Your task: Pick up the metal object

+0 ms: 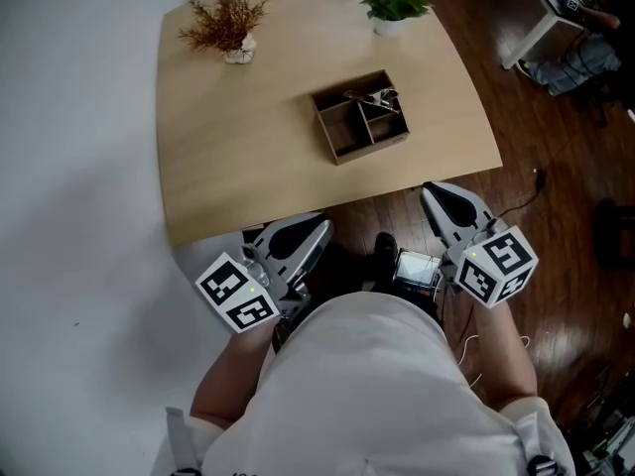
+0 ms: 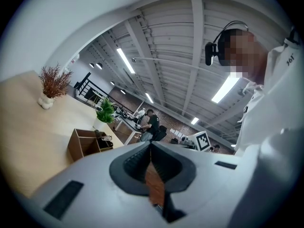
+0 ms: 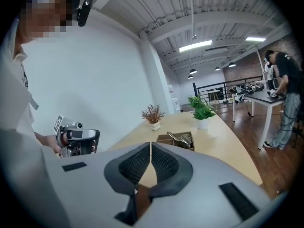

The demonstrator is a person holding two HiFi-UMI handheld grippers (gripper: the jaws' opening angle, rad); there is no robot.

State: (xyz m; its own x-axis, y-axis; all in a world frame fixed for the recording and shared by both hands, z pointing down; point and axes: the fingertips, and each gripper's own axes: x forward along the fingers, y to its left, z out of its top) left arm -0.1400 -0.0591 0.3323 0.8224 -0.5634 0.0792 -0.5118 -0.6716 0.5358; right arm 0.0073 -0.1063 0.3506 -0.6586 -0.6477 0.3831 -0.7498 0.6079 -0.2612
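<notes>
Looking down in the head view, the shiny metal object (image 1: 380, 97) sits in a brown wooden divided box (image 1: 342, 132) on the pale wooden table (image 1: 228, 157), well apart from the grey left gripper (image 1: 319, 226) and the grey right gripper (image 1: 433, 192). Left gripper view: jaws pressed together, nothing between them. Right gripper view: same deal, tips touching and empty.

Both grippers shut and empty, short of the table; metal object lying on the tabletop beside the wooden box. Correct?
Not beside it: the metal object lies inside the wooden box, in a far compartment, as the head view shows. The rest stands: left gripper and right gripper shut, empty, short of the table.
</notes>
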